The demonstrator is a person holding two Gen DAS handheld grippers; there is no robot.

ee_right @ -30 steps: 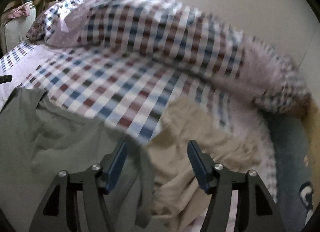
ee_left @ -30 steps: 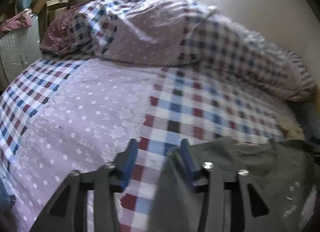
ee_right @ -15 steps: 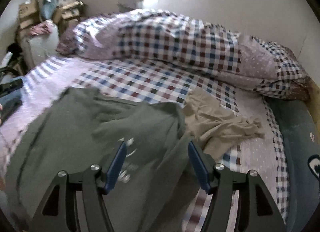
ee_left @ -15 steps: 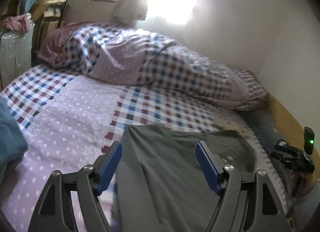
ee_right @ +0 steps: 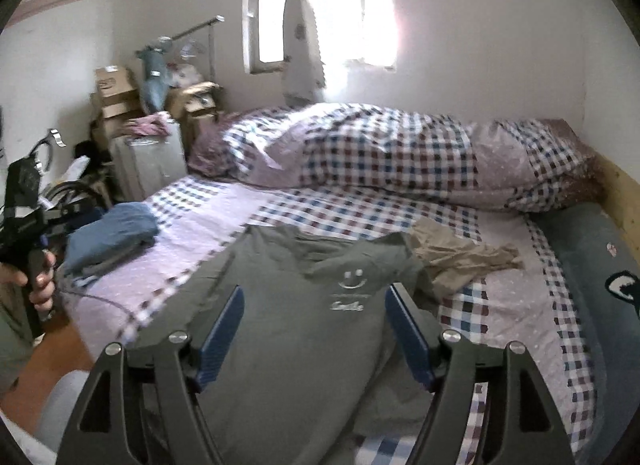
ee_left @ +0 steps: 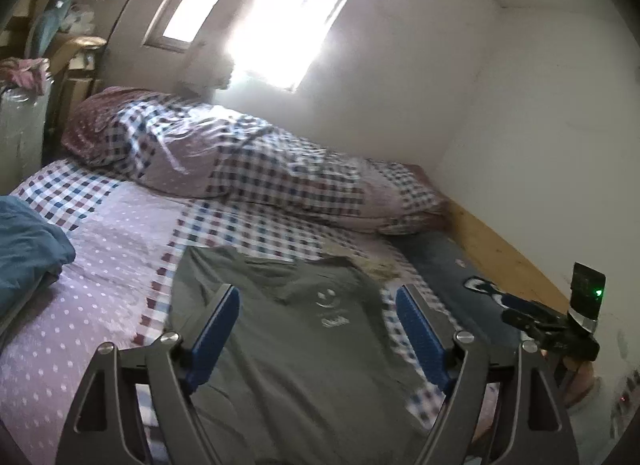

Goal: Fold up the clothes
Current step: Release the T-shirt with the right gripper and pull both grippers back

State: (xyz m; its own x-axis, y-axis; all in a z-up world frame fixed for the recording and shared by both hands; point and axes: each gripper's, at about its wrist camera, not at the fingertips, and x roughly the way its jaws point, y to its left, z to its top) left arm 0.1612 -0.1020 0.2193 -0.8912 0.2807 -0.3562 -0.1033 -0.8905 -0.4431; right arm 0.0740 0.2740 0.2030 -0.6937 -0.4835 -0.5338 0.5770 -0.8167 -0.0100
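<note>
Green T-shirt (ee_right: 320,329): spread front-up on the bed (ee_right: 200,233), smiley print and lettering showing, collar end toward the duvet, hem end running off the near edge under both cameras; probably laid this way so the sleeves and sides can be turned in.
Shirt condition: not yet flat; a ridge of bunched cloth across the shoulders, right sleeve area rumpled beside the beige garment (ee_right: 464,257), just touching or overlapping it, cannot tell which.
Left gripper (ee_left: 318,329): jaws released, spread wide, nothing between the blue pads (ee_left: 216,329); hovers above the shirt's lower body, seemingly lined up for a fresh pinch.
Right gripper (ee_right: 314,329): jaws likewise released and empty, raised over the shirt's middle, print visible in the gap.
Left hand (ee_right: 40,277): seen in the right view at the bed's left side, wrapped round its tool handle, well apart from the cloth.
Blue folded pile (ee_right: 116,229): at the bed's left edge, apart from the shirt; likely finished pieces set aside.
Duvet (ee_right: 380,153): heaped along the wall side, leaving the near sheet as working surface.
Step in hand, as judged: smoothing done or nearly so, first fold not begun.
Next move, as judged: pinch one sleeve or side edge and carry it across the print.
Risk: hem hanging off the edge may drag the shirt askew.
</note>
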